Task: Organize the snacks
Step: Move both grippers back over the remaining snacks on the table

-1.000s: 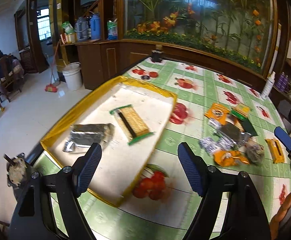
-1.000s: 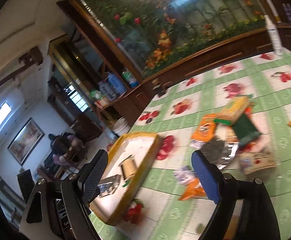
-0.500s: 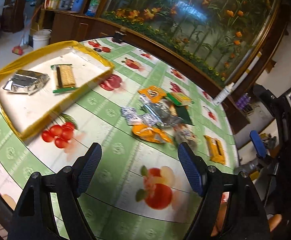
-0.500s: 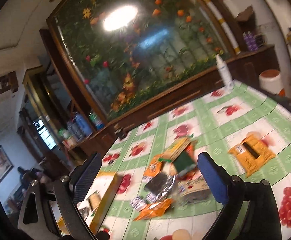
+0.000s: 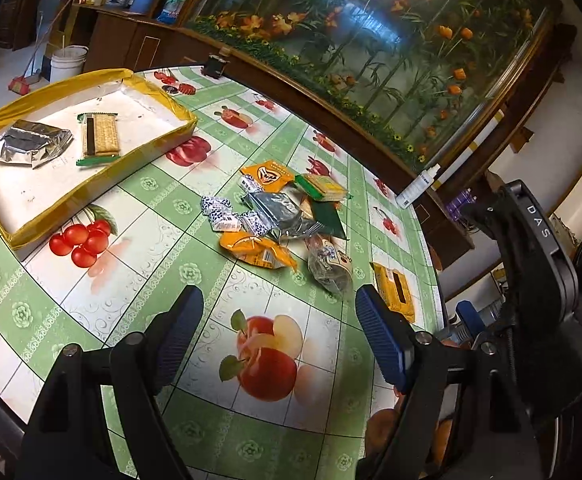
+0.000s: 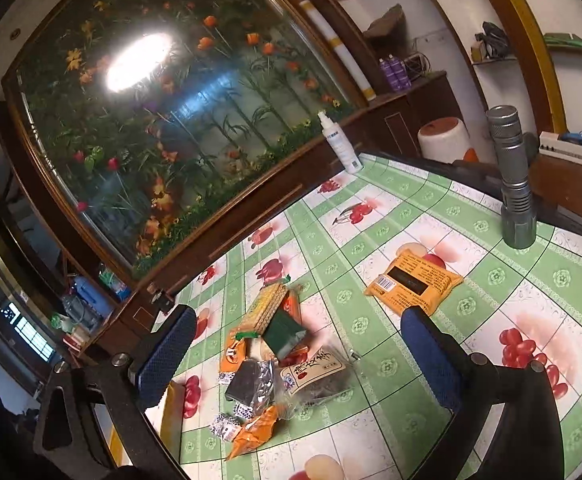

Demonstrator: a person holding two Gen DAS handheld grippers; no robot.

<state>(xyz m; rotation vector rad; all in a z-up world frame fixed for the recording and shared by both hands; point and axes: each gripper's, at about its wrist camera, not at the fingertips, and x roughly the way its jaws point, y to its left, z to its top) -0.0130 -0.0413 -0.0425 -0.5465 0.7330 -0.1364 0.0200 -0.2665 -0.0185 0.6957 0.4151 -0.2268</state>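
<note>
A heap of snack packets (image 5: 275,216) lies mid-table: orange bags, a silver pouch, a green cracker pack and small blue-and-white sweets. One flat orange packet (image 5: 395,288) sits apart to the right. The yellow-rimmed tray (image 5: 163,140) at the left holds a silver packet (image 5: 31,146) and a cracker packet (image 5: 99,136). My left gripper (image 5: 279,340) hovers open and empty, short of the heap. My right gripper (image 6: 299,356) is above the heap (image 6: 275,364), jaws opening, gripping nothing. The lone orange packet (image 6: 411,284) lies beyond its right finger.
A grey torch (image 6: 511,176) stands upright near the far right table edge. A white spray bottle (image 6: 341,144) stands by the wooden cabinet with the flower panel. The fruit-print green tablecloth (image 5: 139,304) covers the round table. A white bucket (image 5: 67,62) is on the floor.
Both views have swung away from the tray towards the snack heap and the table's right side. The right jaws have spread wider. The left jaws kept their width.
</note>
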